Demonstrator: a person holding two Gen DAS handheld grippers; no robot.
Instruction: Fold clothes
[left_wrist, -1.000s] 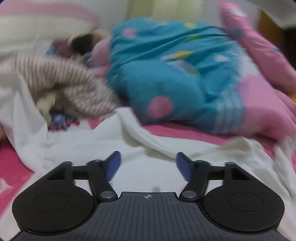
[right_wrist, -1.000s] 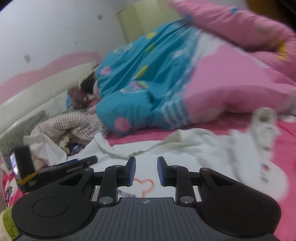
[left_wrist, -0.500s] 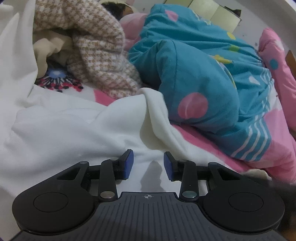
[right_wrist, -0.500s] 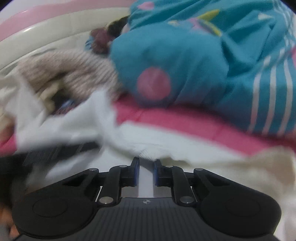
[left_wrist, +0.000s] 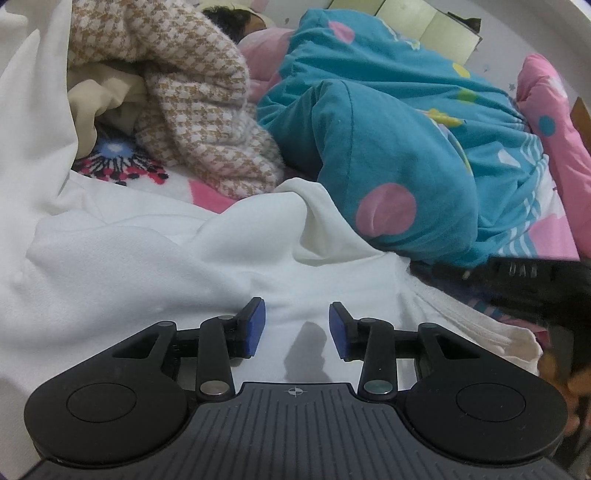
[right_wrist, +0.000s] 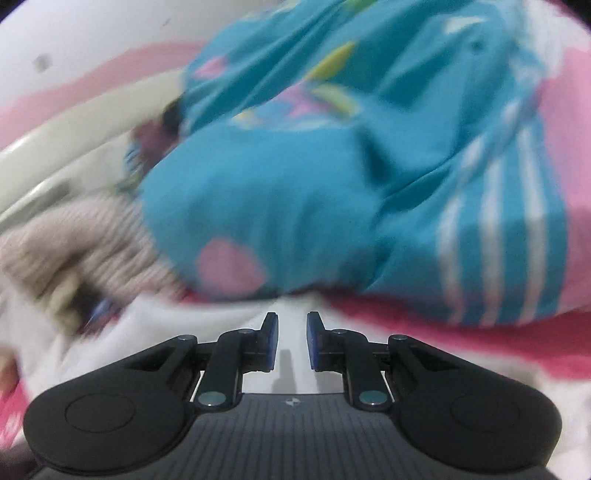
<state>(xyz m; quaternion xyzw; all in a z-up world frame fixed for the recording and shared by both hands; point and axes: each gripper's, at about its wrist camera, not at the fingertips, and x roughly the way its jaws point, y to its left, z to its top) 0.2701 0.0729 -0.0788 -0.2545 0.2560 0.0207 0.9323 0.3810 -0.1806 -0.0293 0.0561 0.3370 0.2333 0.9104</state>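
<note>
White cloth garment, rumpled, spread over the pink bedsheet in front of the teal quilt, one fold humped up just beside the quilt's pink dot. Left gripper low over the garment: jaws have just been closing from wider, now stand part-open with white fabric lying under the gap and its blue pads not pressing anything. Right gripper, blurred view, also over the white garment near the quilt edge: jaws have just been closing, now narrow but with a clear gap, nothing pinched between the pads. Brown-white houndstooth garment piled left of the quilt, cream fabric tucked under it. Person's dark hair shows beyond the quilt's far left end. Pink pillow right of the quilt.
</note>
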